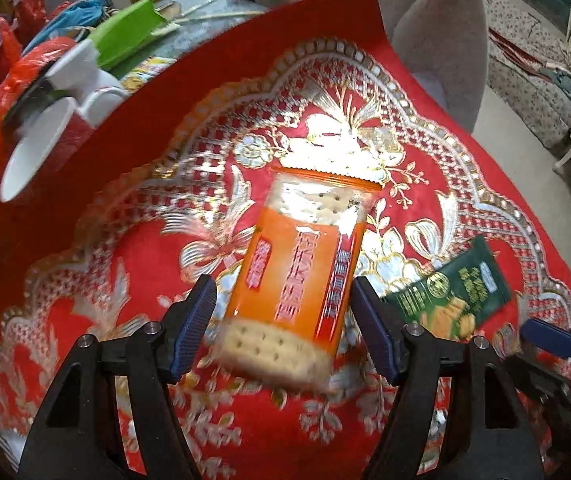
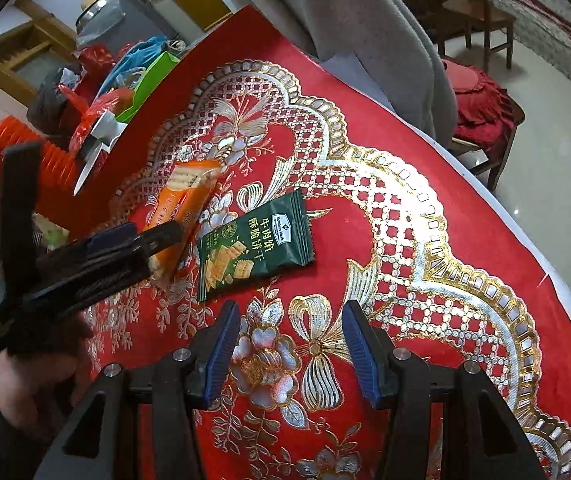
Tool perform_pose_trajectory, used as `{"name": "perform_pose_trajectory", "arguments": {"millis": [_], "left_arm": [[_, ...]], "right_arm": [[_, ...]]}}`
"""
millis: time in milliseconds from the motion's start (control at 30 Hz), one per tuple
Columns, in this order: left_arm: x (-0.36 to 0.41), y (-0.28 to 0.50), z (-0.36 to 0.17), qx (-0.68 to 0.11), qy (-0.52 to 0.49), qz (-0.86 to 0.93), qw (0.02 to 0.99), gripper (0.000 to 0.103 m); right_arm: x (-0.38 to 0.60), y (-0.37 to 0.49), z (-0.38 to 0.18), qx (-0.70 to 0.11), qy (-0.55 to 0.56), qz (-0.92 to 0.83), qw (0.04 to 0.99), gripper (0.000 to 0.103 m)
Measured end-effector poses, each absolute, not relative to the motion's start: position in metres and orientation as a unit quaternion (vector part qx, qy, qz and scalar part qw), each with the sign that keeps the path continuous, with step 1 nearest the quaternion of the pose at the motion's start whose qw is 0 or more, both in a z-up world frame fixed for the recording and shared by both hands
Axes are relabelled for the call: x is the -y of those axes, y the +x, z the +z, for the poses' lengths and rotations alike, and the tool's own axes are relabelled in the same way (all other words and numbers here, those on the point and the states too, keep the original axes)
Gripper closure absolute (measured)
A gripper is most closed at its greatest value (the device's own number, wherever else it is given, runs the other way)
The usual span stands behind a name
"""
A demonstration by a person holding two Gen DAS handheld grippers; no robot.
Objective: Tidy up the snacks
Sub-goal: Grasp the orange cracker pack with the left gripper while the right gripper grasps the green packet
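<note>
Left gripper (image 1: 283,322) straddles the orange cracker pack (image 1: 305,268): jaws parted wider than the pack, gaps visible on both sides in the left wrist view, pads not pressing. Pack lies flat on the red embroidered cloth (image 1: 465,184), long axis running away from the camera, image smeared by motion blur.

Right gripper (image 2: 291,346) is about half open with nothing between the fingers, only cloth under it.

The green biscuit packet (image 2: 257,246) lies flat on the cloth just right of the orange pack, apart from both grippers. Right wrist view shows it whole, with label legible; left wrist view shows only part of it behind the left gripper's right finger.

Right wrist view alone shows the left gripper from the side, low over the orange pack, plus the hand (image 2: 25,384) holding it. Left wrist view alone shows white cups (image 1: 41,144) by the cloth's left edge and 1 blue pad of the right gripper at the right edge. Clutter of bags (image 2: 101,68) shows beyond the cloth in both.
</note>
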State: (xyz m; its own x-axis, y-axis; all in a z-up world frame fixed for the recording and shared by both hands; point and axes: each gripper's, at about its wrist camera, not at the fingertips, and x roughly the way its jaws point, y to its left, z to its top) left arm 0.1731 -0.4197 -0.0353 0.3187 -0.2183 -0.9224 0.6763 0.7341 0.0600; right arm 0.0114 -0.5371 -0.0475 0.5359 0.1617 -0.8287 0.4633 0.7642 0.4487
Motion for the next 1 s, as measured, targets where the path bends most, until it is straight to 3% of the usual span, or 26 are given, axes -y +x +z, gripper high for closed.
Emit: {"name": "perform_pose_trajectory", "arguments": {"millis": [100,167,200,633,700,867,967,1000], "left_arm": [[0.423,0.181,-0.041,-0.511,0.207,-0.291,0.782,0.033],[0.416,0.187,-0.039,-0.516,0.181,-0.285,0.787,0.049],[0.414,0.188,-0.038,-0.512,0.186,-0.277,0.791,0.049],[0.326,0.158,-0.019,-0.536,0.119,-0.237,0.801,0.049],[0.323,0.148,-0.020,-0.541,0.109,-0.232,0.801,0.049],[0.315,0.138,-0.024,-0.546,0.101,-0.223,0.801,0.049],[0.310,0.133,-0.020,-0.543,0.103,-0.221,0.803,0.049],[0.310,0.132,-0.020,-0.543,0.104,-0.222,0.803,0.049]], "right_arm": [[0.534,0.017,-0.048,-0.473,0.330,-0.091,0.812,0.052],[0.530,0.024,-0.049,-0.474,0.335,-0.089,0.810,0.052],[0.527,0.029,-0.050,-0.475,0.337,-0.085,0.808,0.052],[0.514,0.104,-0.047,-0.483,0.315,-0.139,0.805,0.048],[0.514,0.117,-0.047,-0.493,0.290,-0.149,0.807,0.046],[0.473,0.154,-0.053,-0.558,0.107,-0.155,0.808,0.027],[0.465,0.151,-0.052,-0.542,0.081,-0.160,0.821,0.027],[0.468,0.147,-0.053,-0.537,0.101,-0.151,0.824,0.032]]}}
